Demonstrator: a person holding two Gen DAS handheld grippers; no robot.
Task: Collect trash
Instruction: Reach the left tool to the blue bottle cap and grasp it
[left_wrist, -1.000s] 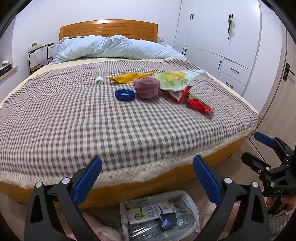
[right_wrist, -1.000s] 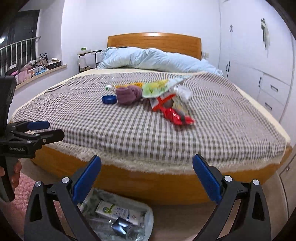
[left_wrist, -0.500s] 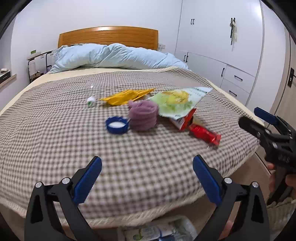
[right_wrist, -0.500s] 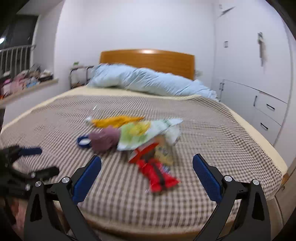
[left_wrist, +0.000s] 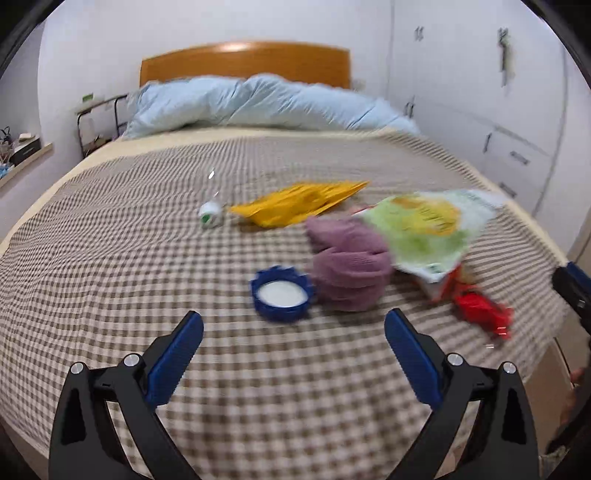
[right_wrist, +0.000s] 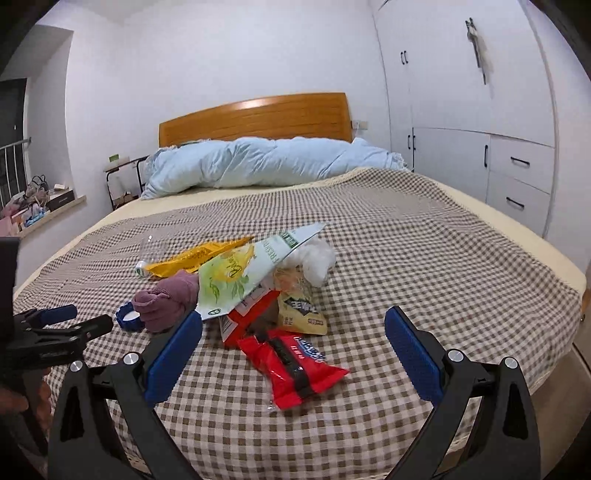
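1. Both tongs hover over the bed (right_wrist: 424, 236), spread wide and holding nothing: left tongs (left_wrist: 293, 339), right tongs (right_wrist: 293, 338).
2. The trash lies mid-bed: red wrapper (right_wrist: 291, 363) nearest the right tongs, green bag (right_wrist: 240, 273) over it, yellow wrapper (left_wrist: 295, 203) behind.
3. A blue cap (left_wrist: 282, 295) touches a purple cloth (left_wrist: 349, 264), just ahead of the left tongs.

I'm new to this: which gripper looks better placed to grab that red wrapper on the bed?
Probably the right gripper: the red wrapper lies just ahead between its open fingers. For the left gripper it sits far off to the side.
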